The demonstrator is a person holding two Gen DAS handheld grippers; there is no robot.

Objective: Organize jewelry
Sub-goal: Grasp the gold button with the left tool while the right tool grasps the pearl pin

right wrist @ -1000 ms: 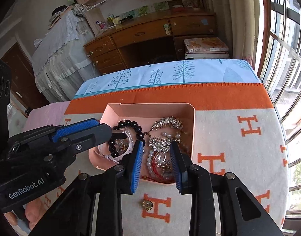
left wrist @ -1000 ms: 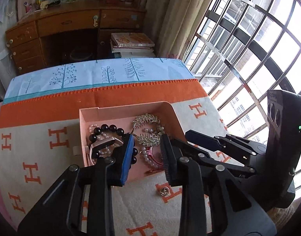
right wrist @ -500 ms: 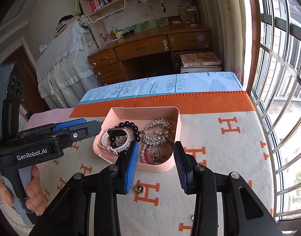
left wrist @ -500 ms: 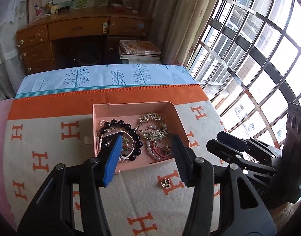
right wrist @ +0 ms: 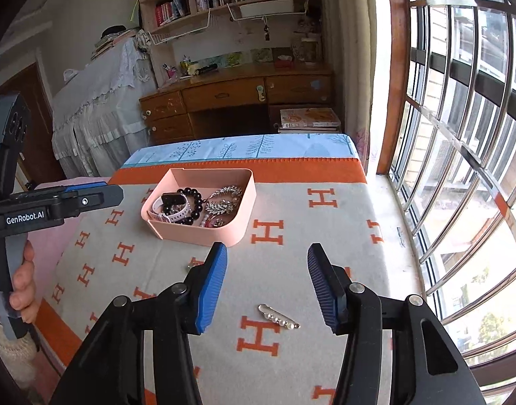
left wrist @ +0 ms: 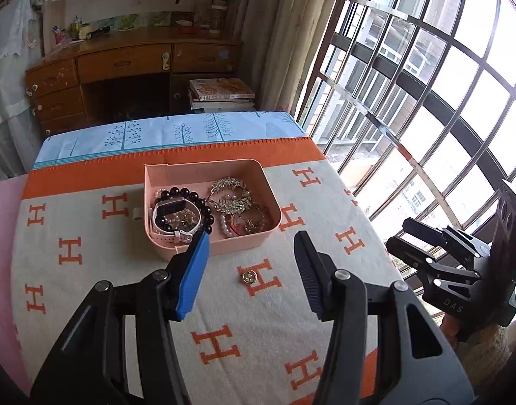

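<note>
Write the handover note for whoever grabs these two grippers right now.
Left gripper: open, empty, hanging above the blanket near the pink tray.
Right gripper: jaws have just been opening, nothing between them, over the blanket.
Done: black bead bracelet, watch, silver leaf combs and pearl pieces lie in the tray.
Left: small gold round piece in front of the tray, and the pearl bar clip below the right gripper, both on the blanket.
</note>
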